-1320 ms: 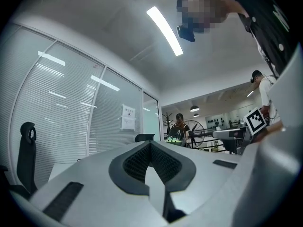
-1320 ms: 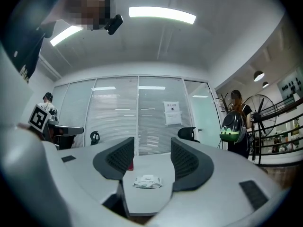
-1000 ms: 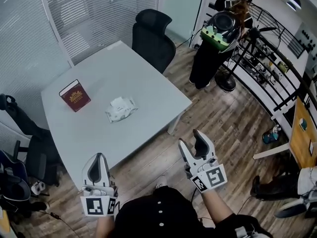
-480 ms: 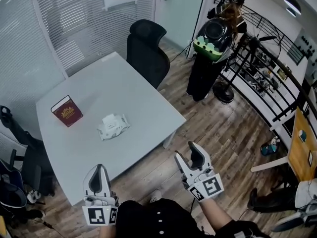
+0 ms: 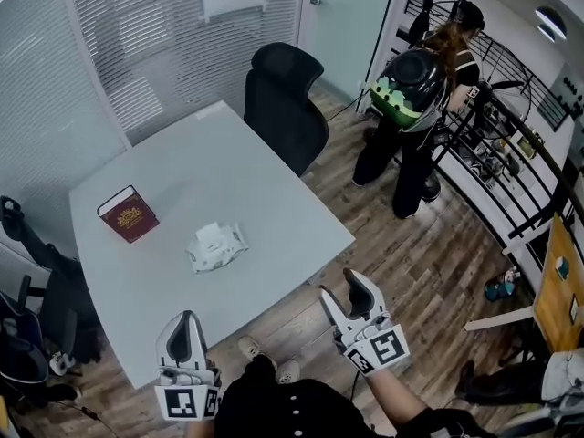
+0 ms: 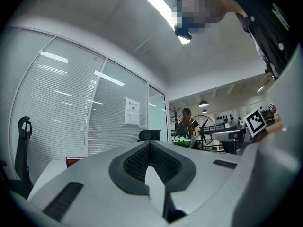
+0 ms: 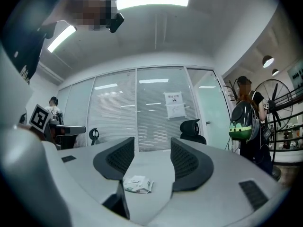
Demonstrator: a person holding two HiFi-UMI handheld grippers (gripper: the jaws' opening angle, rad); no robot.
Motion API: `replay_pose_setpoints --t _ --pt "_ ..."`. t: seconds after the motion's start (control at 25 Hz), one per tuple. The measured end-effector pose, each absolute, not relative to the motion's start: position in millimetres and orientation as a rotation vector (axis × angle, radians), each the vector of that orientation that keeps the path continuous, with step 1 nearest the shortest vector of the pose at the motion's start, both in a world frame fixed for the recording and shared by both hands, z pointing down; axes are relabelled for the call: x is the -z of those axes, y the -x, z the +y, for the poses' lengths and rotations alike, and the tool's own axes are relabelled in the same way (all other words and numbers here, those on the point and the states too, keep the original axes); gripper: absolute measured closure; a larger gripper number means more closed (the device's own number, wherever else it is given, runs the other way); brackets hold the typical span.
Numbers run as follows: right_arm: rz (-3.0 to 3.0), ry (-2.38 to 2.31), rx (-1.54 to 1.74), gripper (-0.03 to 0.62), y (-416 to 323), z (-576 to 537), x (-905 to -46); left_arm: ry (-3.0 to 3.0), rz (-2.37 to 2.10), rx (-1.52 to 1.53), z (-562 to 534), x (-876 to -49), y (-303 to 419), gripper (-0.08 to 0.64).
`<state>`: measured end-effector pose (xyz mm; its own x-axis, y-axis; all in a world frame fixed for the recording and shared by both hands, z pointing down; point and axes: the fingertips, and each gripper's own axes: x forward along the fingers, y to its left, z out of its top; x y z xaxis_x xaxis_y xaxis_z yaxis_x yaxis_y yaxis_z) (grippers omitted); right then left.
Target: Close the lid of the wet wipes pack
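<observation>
The wet wipes pack (image 5: 216, 246) lies flat near the middle of the light grey table (image 5: 274, 199); it is white and green, with a white lid flap on its top. Both grippers hang off the table's near edge, well short of the pack. My left gripper (image 5: 185, 319) is at the bottom left, its jaws closed tip to tip (image 6: 150, 146) with nothing in them. My right gripper (image 5: 341, 286) is open and empty. In the right gripper view the pack (image 7: 137, 185) shows far off between the two jaws (image 7: 150, 162).
A dark red book (image 5: 128, 213) lies on the table's left part. A black office chair (image 5: 285, 89) stands at the far side, another black chair (image 5: 41, 272) at the left. A person with a green and black backpack (image 5: 411, 80) stands by metal racks (image 5: 511, 153) at the right.
Both grippers have come nearer to the table's near edge and sit lower in the head view. The person with the backpack has stepped to the right. The pack and book lie as before.
</observation>
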<state>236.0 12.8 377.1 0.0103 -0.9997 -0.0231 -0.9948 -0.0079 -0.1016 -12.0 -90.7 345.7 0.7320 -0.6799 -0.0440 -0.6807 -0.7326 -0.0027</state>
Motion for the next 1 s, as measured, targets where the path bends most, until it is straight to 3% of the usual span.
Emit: replay_pose_setpoints --t 1.0 --pt "2.219 2.088 0.015 0.351 -224.6 -145.7 -354.6 2.843 1.246 -0.116 -229.2 -332.1 40.4 0.554"
